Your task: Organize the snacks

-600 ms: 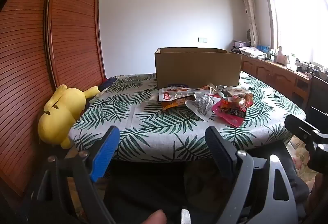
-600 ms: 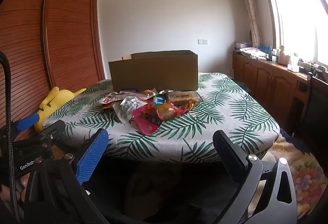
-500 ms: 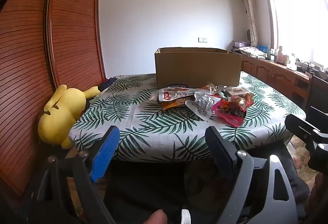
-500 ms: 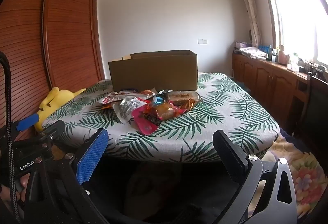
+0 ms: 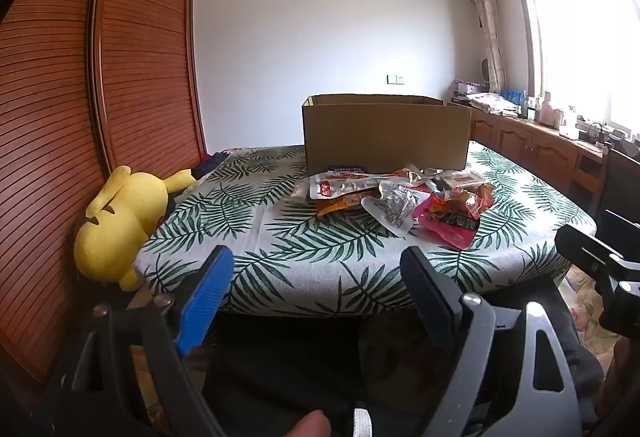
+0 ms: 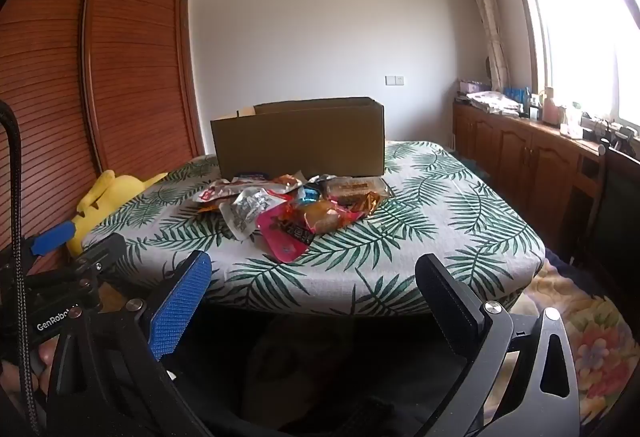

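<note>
Nothing is sorted yet: snacks (image 5: 400, 197) lie heaped before the box (image 5: 384, 133) (contents unseen), both grippers (image 5: 316, 285) (image 6: 312, 293) gaping, empty.

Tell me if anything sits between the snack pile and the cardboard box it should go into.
Nothing visible does. The snack pile lies on the leaf-print tablecloth right against the front wall of the cardboard box, whose top is open. Both the left gripper and right gripper are open and short of the table.

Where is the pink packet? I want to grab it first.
The pink packet lies at the near edge of the snack pile on the leaf-print table, in front of the cardboard box, left of centre in the right wrist view.
</note>
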`<state>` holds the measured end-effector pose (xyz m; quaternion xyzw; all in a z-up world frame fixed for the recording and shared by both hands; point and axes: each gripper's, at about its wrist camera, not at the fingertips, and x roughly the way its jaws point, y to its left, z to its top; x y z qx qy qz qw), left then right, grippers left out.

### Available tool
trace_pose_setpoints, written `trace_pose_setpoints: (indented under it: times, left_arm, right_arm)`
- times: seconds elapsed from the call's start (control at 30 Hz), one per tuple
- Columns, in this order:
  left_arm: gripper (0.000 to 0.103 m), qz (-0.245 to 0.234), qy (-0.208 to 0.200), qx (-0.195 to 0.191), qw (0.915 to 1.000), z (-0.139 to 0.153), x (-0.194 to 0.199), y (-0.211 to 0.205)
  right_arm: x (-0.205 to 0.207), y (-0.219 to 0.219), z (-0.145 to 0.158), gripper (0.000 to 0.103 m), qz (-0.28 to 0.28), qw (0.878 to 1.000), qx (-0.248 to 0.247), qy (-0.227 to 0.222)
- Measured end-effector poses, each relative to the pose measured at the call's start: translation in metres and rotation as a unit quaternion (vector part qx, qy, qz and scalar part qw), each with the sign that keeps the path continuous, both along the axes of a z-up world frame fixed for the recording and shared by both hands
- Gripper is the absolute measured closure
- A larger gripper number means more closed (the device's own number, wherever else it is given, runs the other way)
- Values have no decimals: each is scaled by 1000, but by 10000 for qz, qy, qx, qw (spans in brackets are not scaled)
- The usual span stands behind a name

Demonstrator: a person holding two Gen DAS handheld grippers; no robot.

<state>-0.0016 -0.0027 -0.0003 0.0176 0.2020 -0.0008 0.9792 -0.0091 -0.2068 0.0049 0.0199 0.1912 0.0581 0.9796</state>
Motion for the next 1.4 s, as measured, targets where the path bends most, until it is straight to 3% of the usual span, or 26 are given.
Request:
trace_pose_setpoints:
  times: [1.4]
  left_arm:
    - [17,-20,-77,-13,10000,8,1,4]
  right_arm:
    - [1,-2,1,0,-12,10000,18,-6]
